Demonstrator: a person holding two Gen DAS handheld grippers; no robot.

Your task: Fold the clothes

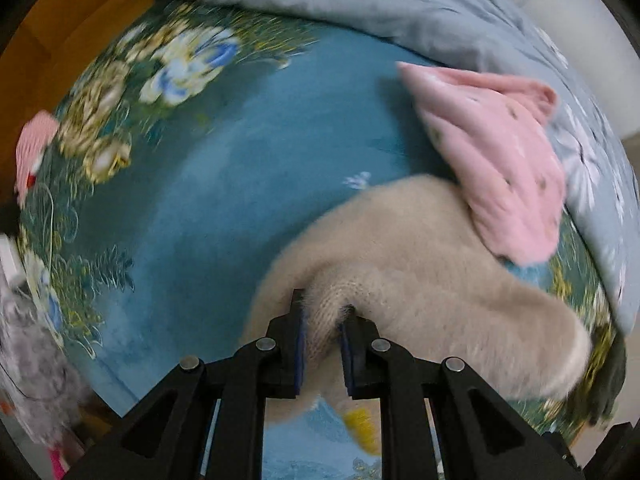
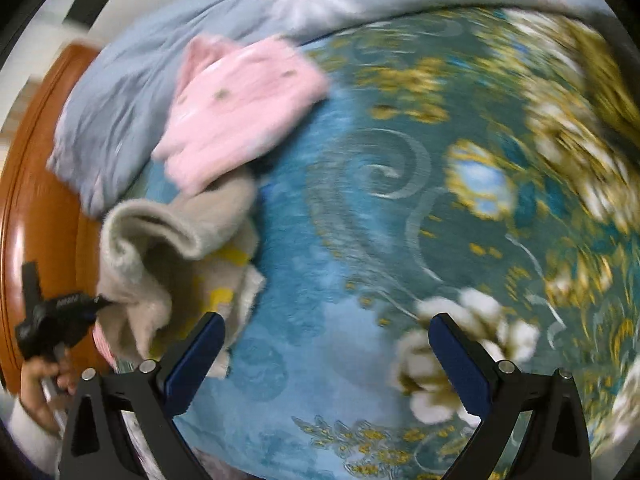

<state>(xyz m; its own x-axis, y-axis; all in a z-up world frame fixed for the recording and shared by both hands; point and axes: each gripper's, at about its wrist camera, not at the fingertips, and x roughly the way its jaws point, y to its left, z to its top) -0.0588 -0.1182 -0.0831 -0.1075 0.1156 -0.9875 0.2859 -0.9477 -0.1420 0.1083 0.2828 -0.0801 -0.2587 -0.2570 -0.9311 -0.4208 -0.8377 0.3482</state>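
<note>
Closest to the left wrist camera, the left gripper [image 1: 322, 320] has its two black fingers pinching a bunched fold of a fuzzy beige sweater [image 1: 400, 248]. The sweater is lifted and crumpled, hanging from that grip over a teal floral bedspread [image 1: 224, 184]. A yellow patch shows on its underside.

In the right wrist view, the right gripper [image 2: 326, 344] has its blue-padded fingers spread wide and holds nothing. It hovers over bare bedspread, well apart from the sweater, which hangs near the bed's wooden edge [image 2: 36, 200].

A pink garment [image 1: 496, 160] lies already folded into a flat rectangle toward the far side of the bed, one edge over the sweater and its far edge against a rumpled grey-blue duvet [image 1: 400, 4]. A grey garment [image 1: 36, 364], blurred, sits at the near left edge of the bed.

Judging by this, one piece is folded. The sweater has only been picked up, not spread or folded, and the grey piece seemingly awaits its turn.
</note>
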